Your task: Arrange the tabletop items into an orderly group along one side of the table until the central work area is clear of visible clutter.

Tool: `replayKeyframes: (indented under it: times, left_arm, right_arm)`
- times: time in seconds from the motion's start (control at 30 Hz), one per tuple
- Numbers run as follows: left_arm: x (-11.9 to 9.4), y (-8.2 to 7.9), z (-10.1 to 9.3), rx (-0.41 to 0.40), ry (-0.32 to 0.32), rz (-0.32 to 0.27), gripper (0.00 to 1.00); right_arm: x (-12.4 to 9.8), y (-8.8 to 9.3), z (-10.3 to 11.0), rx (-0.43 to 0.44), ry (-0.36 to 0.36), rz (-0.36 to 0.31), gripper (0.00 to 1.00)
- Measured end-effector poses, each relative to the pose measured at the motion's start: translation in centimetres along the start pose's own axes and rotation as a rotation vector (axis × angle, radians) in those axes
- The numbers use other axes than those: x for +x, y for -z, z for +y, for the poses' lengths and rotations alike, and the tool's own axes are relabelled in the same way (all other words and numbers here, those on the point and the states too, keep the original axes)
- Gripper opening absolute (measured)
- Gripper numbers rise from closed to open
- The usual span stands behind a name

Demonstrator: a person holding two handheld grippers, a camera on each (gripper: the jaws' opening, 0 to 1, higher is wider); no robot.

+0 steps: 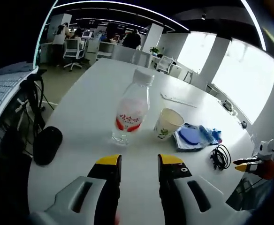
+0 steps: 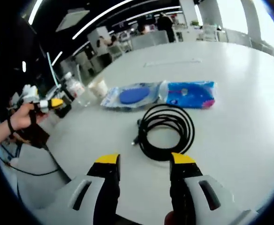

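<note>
Sensibly, on the white table (image 1: pixel 90 89) the left gripper (image 1: pixel 139 161), jaws parted and empty, should close low on the water bottle (image 1: pixel 132 107) just ahead, while the right gripper (image 2: pixel 144 161), likewise open, scoops the black cable coil (image 2: pixel 167 132)

Bright windows (image 1: pixel 247 79), office chairs (image 1: pixel 74 50)

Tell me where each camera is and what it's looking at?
Left gripper view: rides on the left claw, facing the water bottle and paper cup on the white table; the right claw pokes in.
Right gripper view: rides on the right claw, facing the coiled black cable; a hand holds the left claw.
Shared: bottle, cup, cable, blue packet.
</note>
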State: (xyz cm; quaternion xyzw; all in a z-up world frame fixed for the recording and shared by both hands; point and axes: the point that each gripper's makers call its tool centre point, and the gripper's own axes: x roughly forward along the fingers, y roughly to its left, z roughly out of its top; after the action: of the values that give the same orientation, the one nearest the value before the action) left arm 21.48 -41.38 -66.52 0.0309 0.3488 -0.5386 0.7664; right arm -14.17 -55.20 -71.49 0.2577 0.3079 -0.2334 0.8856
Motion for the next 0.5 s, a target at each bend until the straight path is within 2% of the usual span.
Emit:
replayKeyframes:
  times: [0.33,0.5]
  left_arm:
    - [2.2,-3.6,-0.1,-0.021,0.010,-0.041,0.34]
    - [3.3,-4.7,0.1,-0.019,0.005,-0.043,0.37]
  right_arm:
    - [-1.1,0.5,-0.1,0.056,0.013,-0.023,0.44]
    - [-1.7,1.1,-0.4,0.091,0.022,-0.029,0.44]
